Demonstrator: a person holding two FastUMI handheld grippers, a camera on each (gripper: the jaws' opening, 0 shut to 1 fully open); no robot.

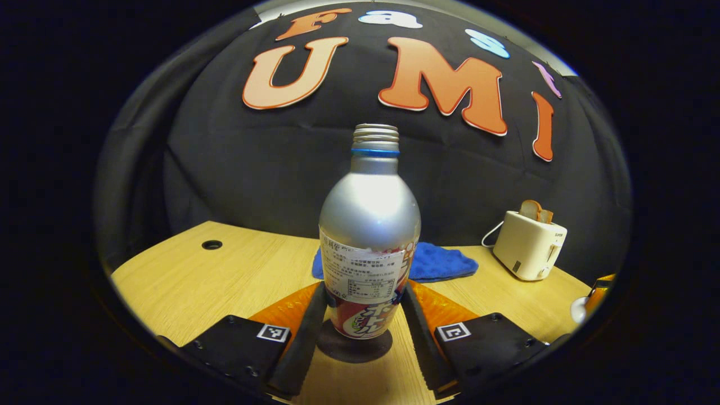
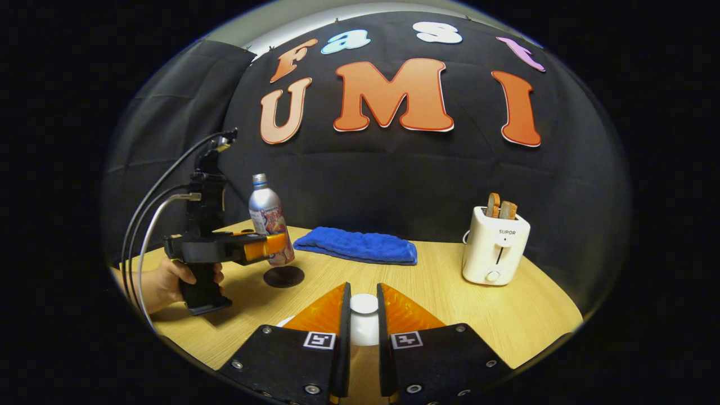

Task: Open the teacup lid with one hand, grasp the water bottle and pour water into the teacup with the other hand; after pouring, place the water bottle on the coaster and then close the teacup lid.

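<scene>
- While the left gripper (image 1: 363, 315) grips the water bottle (image 1: 368, 236) low on its labelled body, one finger pressed to each side, the bottle stands upright with its threaded mouth uncapped (a blue ring sits just below the threads).
- Under the bottle in the left gripper view lies the dark round coaster (image 1: 354, 346); whether the base touches it or hangs just above, I cannot tell.
- Behind the bottle on the wooden table (image 1: 191, 281) lies a blue cloth (image 1: 441, 261), and a white toaster (image 1: 529, 244) with bread in its slots stands to the right.
- From the right gripper view, the right gripper (image 2: 363, 323) has its fingers closed on the white knob of the teacup lid (image 2: 364, 304), close in front of the camera.
- Farther off to the left, a hand (image 2: 163, 284) holds the left gripper, which carries the bottle slightly tilted above the coaster and, as seen here, clear of it.
</scene>
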